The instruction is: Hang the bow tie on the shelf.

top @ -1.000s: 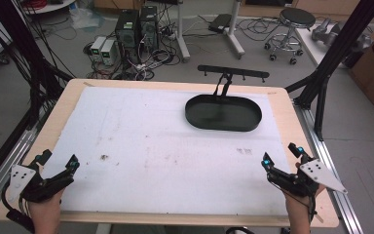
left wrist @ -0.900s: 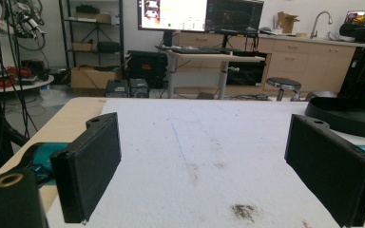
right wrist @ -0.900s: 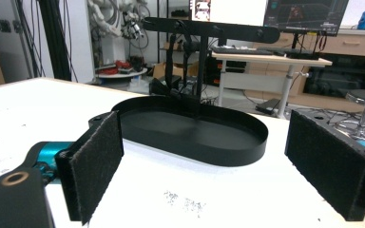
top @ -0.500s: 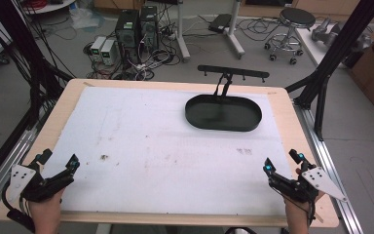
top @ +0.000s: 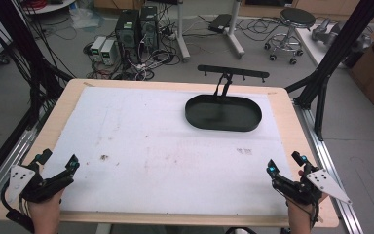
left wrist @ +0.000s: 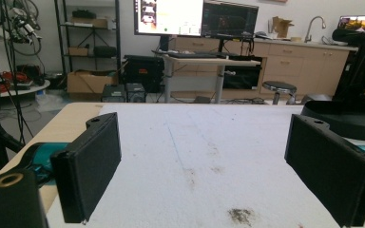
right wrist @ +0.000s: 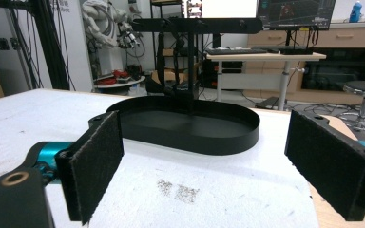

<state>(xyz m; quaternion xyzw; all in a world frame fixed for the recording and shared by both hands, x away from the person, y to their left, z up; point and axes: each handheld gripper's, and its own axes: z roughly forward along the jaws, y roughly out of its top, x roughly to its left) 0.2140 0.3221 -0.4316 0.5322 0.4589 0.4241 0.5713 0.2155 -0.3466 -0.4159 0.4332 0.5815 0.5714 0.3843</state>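
Note:
A black oval tray [top: 224, 113] sits toward the far right of the white table cover [top: 165, 146], with a black hook bar [top: 233, 73] rising on a post from its far rim. The tray [right wrist: 190, 126] holds nothing and lies ahead of my right gripper [right wrist: 204, 166], whose jaws stand wide apart. That right gripper [top: 285, 165] rests near the front right corner, open. My left gripper [top: 57, 162] rests near the front left corner, open, nothing between its pads [left wrist: 92, 161]. The tray's edge [left wrist: 347, 118] shows far right in the left gripper view.
Dark smudges [top: 103, 157] mark the cover near the left gripper, and a grey printed patch [top: 244, 151] lies ahead of the right one. The wooden table edge [top: 292, 126] borders the cover. Black frame struts [top: 321, 92] stand at the right; computers and cables lie on the floor behind.
The right gripper has drawn back slightly toward the front edge of the table. The left gripper has stayed put.

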